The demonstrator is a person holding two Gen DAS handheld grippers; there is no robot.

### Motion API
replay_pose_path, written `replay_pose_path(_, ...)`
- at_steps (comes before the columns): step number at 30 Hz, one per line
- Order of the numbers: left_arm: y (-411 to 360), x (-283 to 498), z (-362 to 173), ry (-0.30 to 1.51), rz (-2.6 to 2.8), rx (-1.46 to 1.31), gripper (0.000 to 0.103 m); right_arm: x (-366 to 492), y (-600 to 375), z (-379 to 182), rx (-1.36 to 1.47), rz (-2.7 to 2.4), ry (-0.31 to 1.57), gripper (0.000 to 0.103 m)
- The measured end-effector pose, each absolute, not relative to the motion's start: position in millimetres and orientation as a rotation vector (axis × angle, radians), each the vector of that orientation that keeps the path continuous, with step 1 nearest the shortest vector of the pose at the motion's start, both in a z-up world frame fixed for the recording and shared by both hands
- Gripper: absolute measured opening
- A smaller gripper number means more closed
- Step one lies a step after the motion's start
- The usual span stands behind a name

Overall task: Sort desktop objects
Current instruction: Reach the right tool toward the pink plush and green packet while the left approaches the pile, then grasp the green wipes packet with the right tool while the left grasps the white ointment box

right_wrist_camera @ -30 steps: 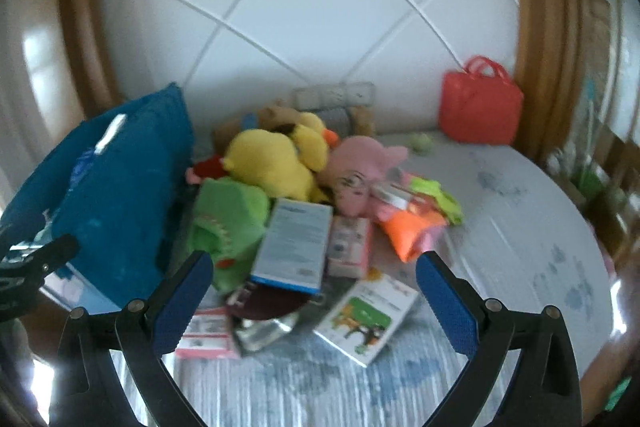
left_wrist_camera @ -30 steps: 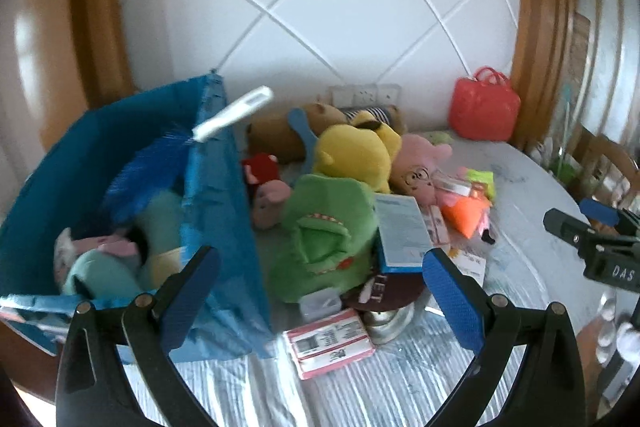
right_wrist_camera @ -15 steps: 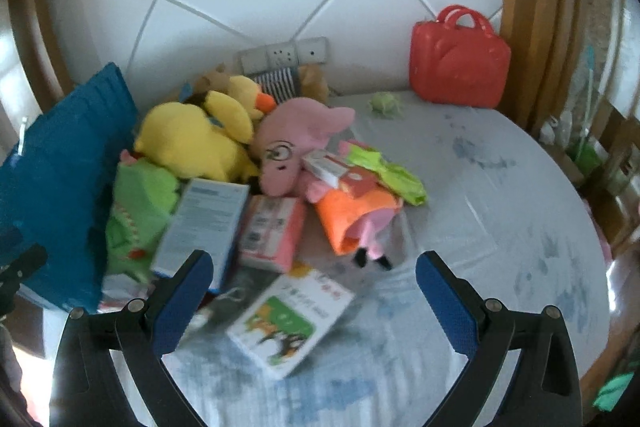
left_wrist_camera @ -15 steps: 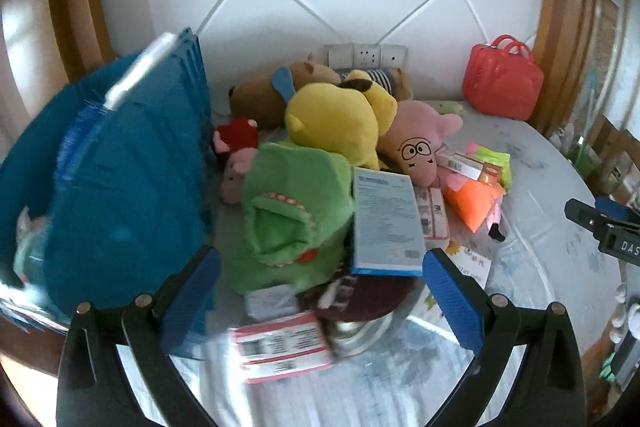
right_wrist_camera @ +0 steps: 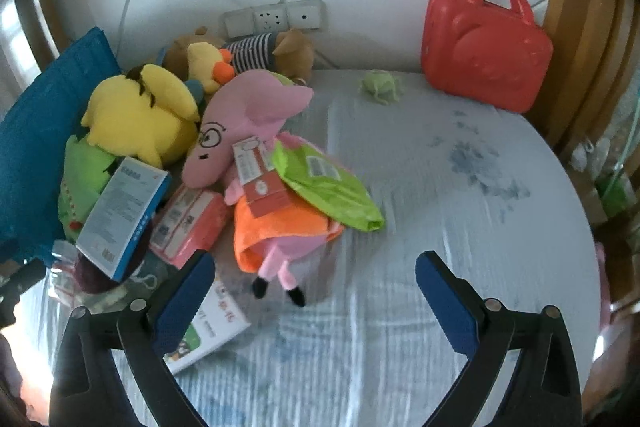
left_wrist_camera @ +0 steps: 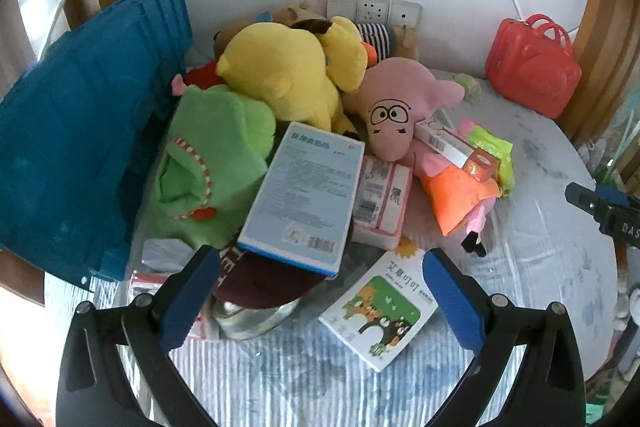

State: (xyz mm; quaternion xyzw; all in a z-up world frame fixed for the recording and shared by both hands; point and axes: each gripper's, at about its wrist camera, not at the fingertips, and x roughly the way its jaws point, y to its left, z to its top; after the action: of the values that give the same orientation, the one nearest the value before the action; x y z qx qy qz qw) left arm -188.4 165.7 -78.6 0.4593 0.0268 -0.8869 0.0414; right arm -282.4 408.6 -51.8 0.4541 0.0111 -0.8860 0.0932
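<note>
A heap of toys and boxes lies on the table. A yellow plush (left_wrist_camera: 280,75), a green plush (left_wrist_camera: 212,167) and a pink pig plush (left_wrist_camera: 396,111) lean together. A blue-edged box (left_wrist_camera: 304,199) rests on top, by a pink packet (left_wrist_camera: 382,203). A white and green booklet (left_wrist_camera: 380,311) lies flat in front. My left gripper (left_wrist_camera: 316,295) is open and empty above the box and a maroon cap (left_wrist_camera: 260,279). My right gripper (right_wrist_camera: 314,299) is open and empty over the pig's orange dress (right_wrist_camera: 276,227), near a lime bag (right_wrist_camera: 324,187).
A blue crate (left_wrist_camera: 80,131) stands at the left. A red toy case (right_wrist_camera: 484,47) stands at the back right by the wooden frame. Wall sockets (right_wrist_camera: 276,15) sit behind the heap. A small green toy (right_wrist_camera: 380,87) lies on the grey tablecloth (right_wrist_camera: 440,187).
Both grippers have swung to the right and closer to the heap. The blue crate has slid toward the left edge of both views. Both stay open.
</note>
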Motion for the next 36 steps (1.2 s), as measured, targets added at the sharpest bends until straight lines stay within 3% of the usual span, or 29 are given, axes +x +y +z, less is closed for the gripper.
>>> replay_pose_path(4,180,-203,-81,0.089,-2.741,1.407,0.103,-291,419,-64,1.404,-2.612,0.067,0.076)
replay_pose_path(5,183,-205,-83,0.086,-2.736,1.412,0.103,-295,420,-68,1.411,-2.6,0.088,0.076)
replay_pose_path(12,206,-226,-102,0.12,-2.617,1.425,0.103,-356,419,-107,1.419,-2.462,0.206,0.08)
replay_pose_path(15,221,-244,-111,0.186,-2.572,1.424,0.103,-382,415,-126,1.427,-2.376,0.281,0.086)
replay_pose_path(17,232,-258,-116,0.208,-2.546,1.436,0.103,-396,411,-137,1.411,-2.332,0.321,0.098)
replay_pose_path(22,255,-290,-127,0.228,-2.504,1.455,0.103,-431,411,-156,1.381,-2.275,0.29,0.098)
replay_pose_path(24,265,-306,-132,0.23,-2.503,1.465,0.103,-448,419,-160,1.396,-2.239,0.222,0.086)
replay_pose_path(28,292,-344,-147,0.236,-2.516,1.512,0.103,-473,448,-174,1.448,-2.248,0.155,0.043)
replay_pose_path(32,320,-380,-170,0.199,-2.495,1.566,0.103,-490,483,-193,1.501,-2.195,-0.019,0.043)
replay_pose_path(36,327,-402,-197,0.154,-2.398,1.628,0.101,-496,484,-197,1.478,-2.178,-0.053,0.043)
